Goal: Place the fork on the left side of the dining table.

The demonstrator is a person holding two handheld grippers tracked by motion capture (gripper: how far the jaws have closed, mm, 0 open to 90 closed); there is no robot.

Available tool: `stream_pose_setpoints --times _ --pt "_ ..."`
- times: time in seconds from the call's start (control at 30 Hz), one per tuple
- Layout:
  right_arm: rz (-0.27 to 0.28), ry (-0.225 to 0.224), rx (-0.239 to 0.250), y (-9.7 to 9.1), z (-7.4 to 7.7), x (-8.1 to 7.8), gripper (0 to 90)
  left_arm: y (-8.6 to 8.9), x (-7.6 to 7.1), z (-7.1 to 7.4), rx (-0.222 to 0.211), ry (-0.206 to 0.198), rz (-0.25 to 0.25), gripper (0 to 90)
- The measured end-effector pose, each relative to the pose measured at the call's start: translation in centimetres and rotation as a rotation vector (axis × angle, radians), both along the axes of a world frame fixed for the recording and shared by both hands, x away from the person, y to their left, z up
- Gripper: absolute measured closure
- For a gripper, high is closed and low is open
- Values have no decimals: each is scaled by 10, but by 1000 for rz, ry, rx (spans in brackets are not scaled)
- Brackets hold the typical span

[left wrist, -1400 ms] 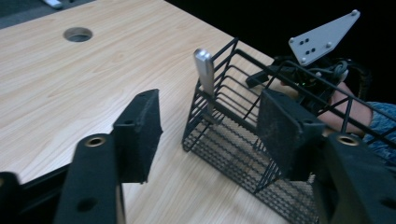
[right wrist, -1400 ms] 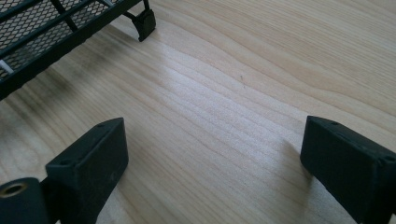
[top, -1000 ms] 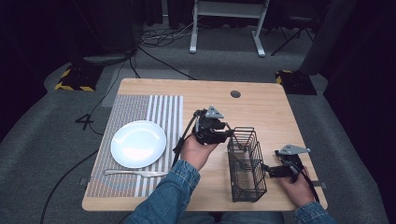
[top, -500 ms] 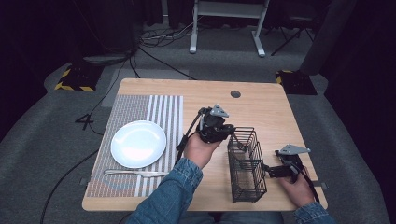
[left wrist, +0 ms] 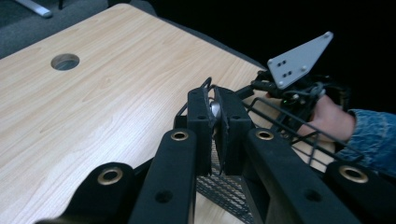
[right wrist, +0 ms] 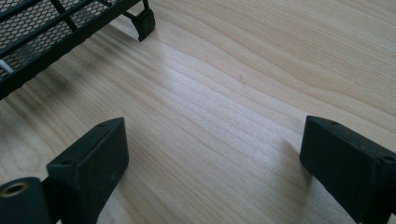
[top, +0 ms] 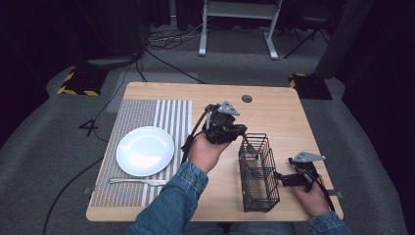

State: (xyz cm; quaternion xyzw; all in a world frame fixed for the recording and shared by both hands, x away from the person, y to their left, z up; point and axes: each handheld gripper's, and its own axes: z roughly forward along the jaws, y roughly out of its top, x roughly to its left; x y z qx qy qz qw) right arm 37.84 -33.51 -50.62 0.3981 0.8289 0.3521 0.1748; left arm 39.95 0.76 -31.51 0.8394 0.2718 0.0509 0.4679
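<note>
Your left gripper [left wrist: 215, 130] has just been closing, and its jaws now pinch the shiny tip of a piece of cutlery [left wrist: 215, 109] that stands in the black wire basket [top: 258, 174]; which utensil it is cannot be told. Your right gripper [right wrist: 212, 161] rests low over the bare tabletop [right wrist: 243, 70] just beside the basket, jaws spread wide with nothing between them. On the striped placemat [top: 147, 110] at the left lie a white plate [top: 145, 151] and a fork [top: 138, 181], well apart from the basket.
</note>
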Motion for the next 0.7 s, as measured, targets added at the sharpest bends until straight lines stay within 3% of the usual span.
stream_pose_setpoints --times 0.27,0.7 --pt "0 0 0 0 0 0 80 11 -2 19 -26 -4 -23 857" --pt "-1 0 1 0 0 0 80 48 -11 53 -85 -56 2 857"
